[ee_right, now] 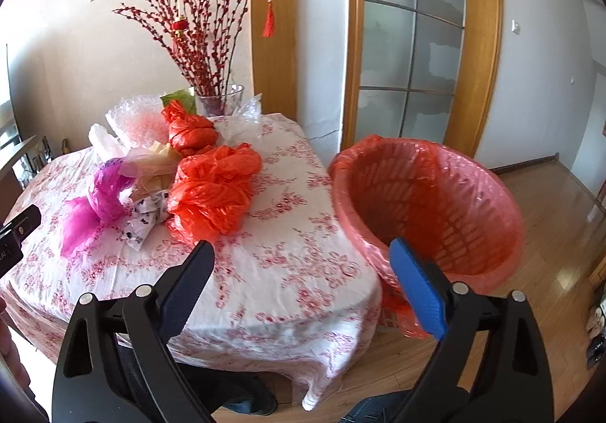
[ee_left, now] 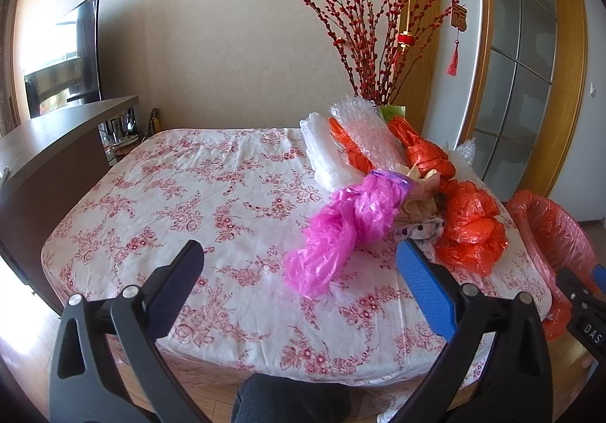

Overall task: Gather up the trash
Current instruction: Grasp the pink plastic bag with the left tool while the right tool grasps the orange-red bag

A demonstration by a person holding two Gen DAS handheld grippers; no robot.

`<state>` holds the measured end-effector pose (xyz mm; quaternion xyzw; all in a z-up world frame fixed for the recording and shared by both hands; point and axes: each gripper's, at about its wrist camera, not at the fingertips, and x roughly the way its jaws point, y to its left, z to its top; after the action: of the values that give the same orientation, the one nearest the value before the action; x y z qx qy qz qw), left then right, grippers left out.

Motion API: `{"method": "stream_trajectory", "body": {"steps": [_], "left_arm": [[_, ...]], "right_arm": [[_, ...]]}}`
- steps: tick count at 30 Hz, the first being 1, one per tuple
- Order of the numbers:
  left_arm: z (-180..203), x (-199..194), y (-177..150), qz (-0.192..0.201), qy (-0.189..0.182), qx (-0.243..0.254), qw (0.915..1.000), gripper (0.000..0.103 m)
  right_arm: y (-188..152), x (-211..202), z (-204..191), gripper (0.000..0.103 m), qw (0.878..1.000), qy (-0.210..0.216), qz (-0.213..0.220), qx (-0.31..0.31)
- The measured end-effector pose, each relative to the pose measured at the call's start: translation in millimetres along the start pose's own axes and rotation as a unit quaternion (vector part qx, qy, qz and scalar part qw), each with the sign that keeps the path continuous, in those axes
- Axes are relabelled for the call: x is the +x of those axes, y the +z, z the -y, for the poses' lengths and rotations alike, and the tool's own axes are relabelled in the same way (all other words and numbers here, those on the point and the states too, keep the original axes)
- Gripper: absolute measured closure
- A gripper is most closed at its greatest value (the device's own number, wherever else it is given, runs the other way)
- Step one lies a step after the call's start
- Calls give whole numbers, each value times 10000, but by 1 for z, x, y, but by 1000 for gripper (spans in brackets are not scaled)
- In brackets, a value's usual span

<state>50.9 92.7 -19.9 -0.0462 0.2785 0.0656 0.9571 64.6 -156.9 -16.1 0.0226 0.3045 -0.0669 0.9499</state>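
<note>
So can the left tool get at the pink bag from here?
Probably yes. The left tool is open, and the pink bag lies at the near edge of the trash pile on the tablecloth, with only bare cloth between them.

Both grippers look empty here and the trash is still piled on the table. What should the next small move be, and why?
Probably ease the open right gripper forward onto the big orange bag. It is the piece of the pile nearest the lined bin, which stands beside the table, so the carry would be short. The left gripper, also open and empty, faces the pink bag.
</note>
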Motion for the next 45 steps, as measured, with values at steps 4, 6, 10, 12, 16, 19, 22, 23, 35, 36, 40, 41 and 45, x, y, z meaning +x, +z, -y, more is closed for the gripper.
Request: {"method": "stream_trajectory", "body": {"steps": [4,6,10,12,16,19,22,23,35,36,40,41,45], "left_arm": [[-8,11,4,12,74,57,10000,4],[-7,18,6,18,108,157,9998,4],[-9,28,8,-44,8,198,9998,4],[-10,34,10,-96,-64,169,9998,4],[-11,43,12,-156,-135,151,9997,4],[-8,51,13,-234,-198,203,9993,6],[-3,59,13,-342,-284,283,9986,10],[-1,62,14,-390,-323,302,9983,13],[13,91,12,-834,-554,484,9938,28],[13,92,11,-878,-589,459,9933,29],[12,101,9,-1089,-751,370,9905,46],[12,103,8,-1145,-799,346,9896,57],[11,101,7,-1173,-948,253,9882,77]], "right_arm": [[14,26,-20,20,9991,411,-109,38],[20,39,-30,23,9982,562,-188,17],[29,65,-47,24,9969,702,-369,-16],[33,74,-53,24,9964,739,-409,1],[35,88,-62,24,9961,728,-478,-137],[33,95,-66,24,9959,666,-544,-286],[26,105,-63,39,9943,729,-718,-296],[24,108,-62,51,9934,741,-817,-298],[20,84,-27,75,9939,873,-677,76],[20,83,-25,75,9940,868,-667,83],[19,79,-21,75,9943,850,-645,75],[19,78,-20,75,9942,855,-649,83],[17,74,-16,75,9945,840,-611,95]]}}
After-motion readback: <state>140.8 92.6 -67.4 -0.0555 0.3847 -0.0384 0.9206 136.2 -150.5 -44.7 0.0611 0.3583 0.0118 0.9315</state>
